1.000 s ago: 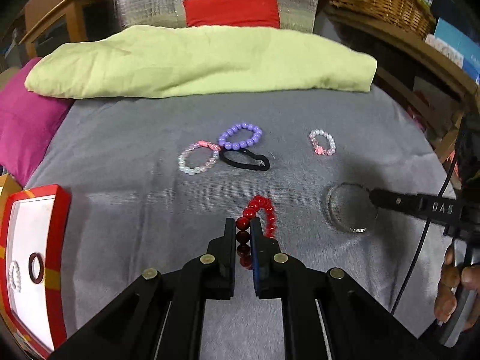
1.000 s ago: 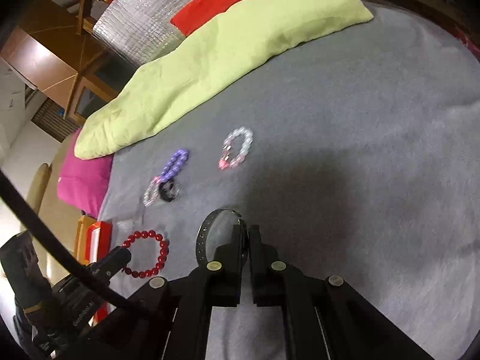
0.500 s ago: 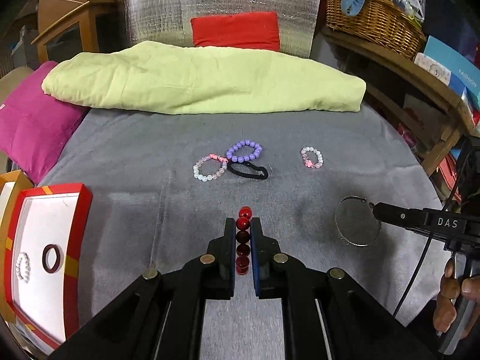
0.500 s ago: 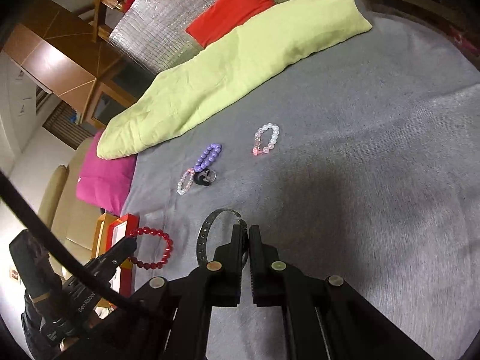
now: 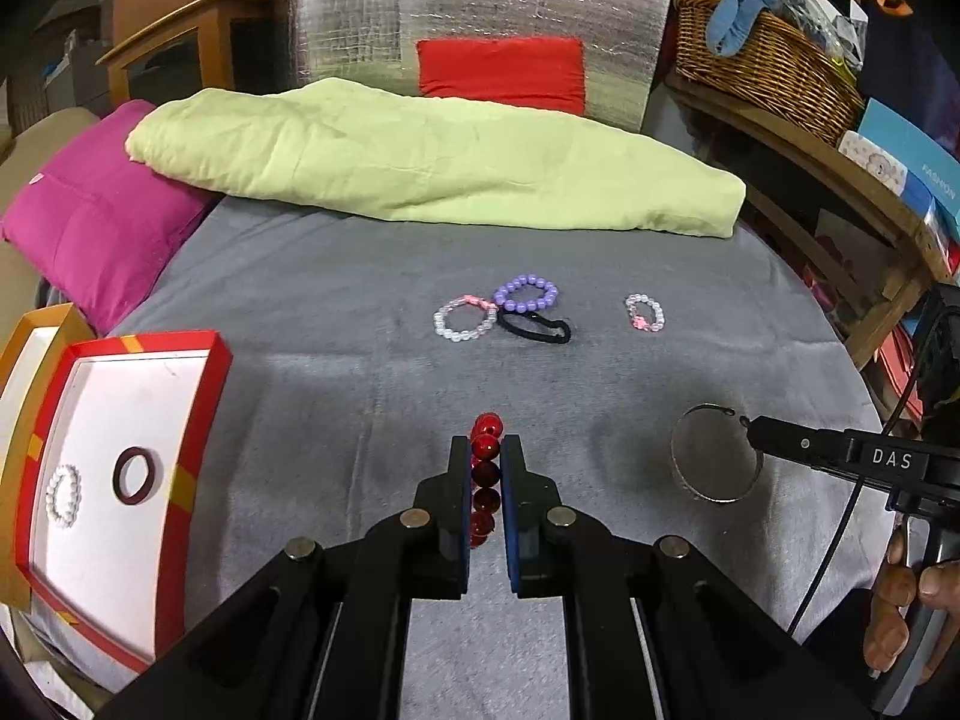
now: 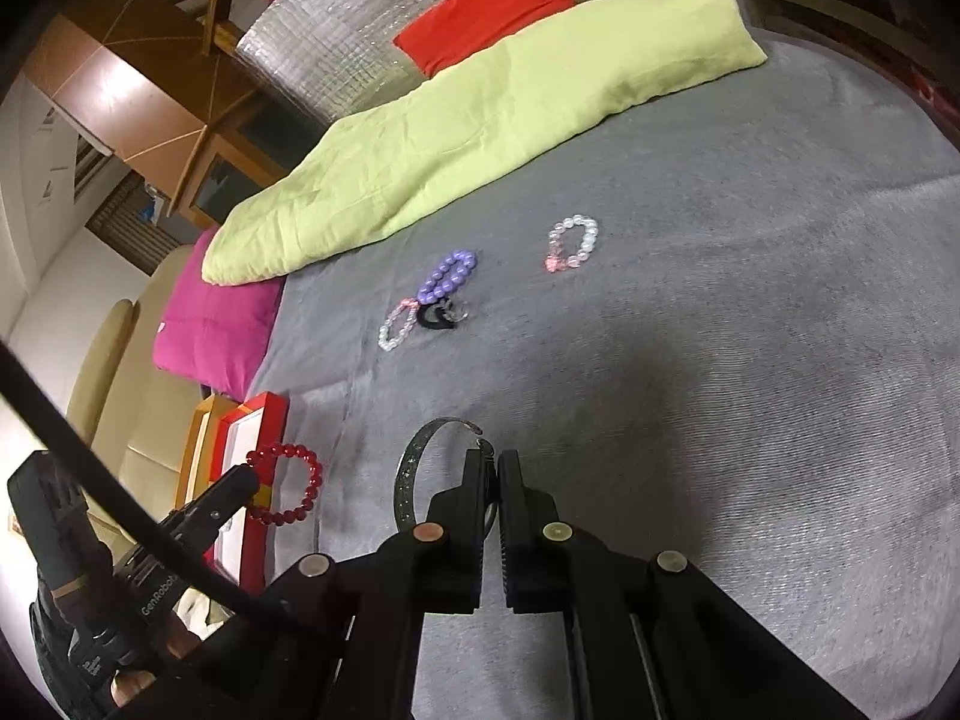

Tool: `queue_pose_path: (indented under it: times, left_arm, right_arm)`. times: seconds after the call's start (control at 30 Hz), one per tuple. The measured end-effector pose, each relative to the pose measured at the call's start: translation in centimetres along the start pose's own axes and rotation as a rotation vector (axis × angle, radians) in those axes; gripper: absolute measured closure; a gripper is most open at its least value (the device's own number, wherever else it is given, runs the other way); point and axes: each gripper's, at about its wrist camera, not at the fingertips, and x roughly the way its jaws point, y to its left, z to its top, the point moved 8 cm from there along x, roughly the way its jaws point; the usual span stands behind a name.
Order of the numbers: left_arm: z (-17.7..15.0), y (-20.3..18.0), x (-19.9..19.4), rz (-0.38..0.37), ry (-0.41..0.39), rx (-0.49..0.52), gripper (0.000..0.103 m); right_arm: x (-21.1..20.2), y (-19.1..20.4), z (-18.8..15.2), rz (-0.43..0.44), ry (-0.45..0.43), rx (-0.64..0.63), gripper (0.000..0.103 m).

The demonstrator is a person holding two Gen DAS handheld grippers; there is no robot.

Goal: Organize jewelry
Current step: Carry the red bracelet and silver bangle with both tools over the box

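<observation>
My left gripper [image 5: 485, 450] is shut on a red bead bracelet [image 5: 485, 480] and holds it above the grey bedspread [image 5: 336, 312]; the bracelet also shows in the right wrist view [image 6: 288, 483]. My right gripper [image 6: 495, 463] is shut on a thin silver bangle [image 6: 414, 468], seen in the left wrist view [image 5: 714, 456] raised off the cloth. A red-rimmed tray [image 5: 198, 414] at the left holds a dark ring [image 5: 138, 475] and a white bead bracelet [image 5: 63, 492]. A purple bracelet [image 5: 527, 294], a clear-pink bracelet [image 5: 463, 319], a black hair tie [image 5: 534, 329] and a small pink-white bracelet [image 5: 644, 312] lie further back.
A green folded blanket [image 5: 420, 162] and a magenta pillow [image 5: 96, 222] lie at the far side. A wicker basket [image 5: 762, 60] stands on a wooden shelf at the right. An orange-rimmed box [image 5: 24, 336] sits beside the tray.
Both grippers have risen off the bedspread, lifting the red bracelet and the silver bangle. The red tray has come further into the left wrist view.
</observation>
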Motion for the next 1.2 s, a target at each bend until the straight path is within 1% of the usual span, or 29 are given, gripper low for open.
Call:
queue_pose_path:
  times: [0.4, 0.7, 0.97, 1.2]
  left_arm:
    - [-0.7, 3.1, -1.4, 0.025, -0.014, -0.050, 0.094]
    - [0.3, 5.9, -2.9, 0.044, -0.047, -0.081, 0.094]
    - [0.6, 10.1, -4.2, 0.088, -0.068, -0.127, 0.094]
    - [0.1, 14.9, -4.7, 0.140, -0.069, -0.183, 0.094]
  right_arm:
    - [0.3, 2.8, -0.7, 0.009, 0.010, -0.041, 0.098]
    - [0.7, 5.3, -0.8, 0.028, 0.018, -0.080, 0.098]
    - [2.2, 8.9, -1.1, 0.062, 0.040, -0.129, 0.098]
    - [4.3, 13.0, -1.8, 0.090, 0.078, -0.193, 0.098]
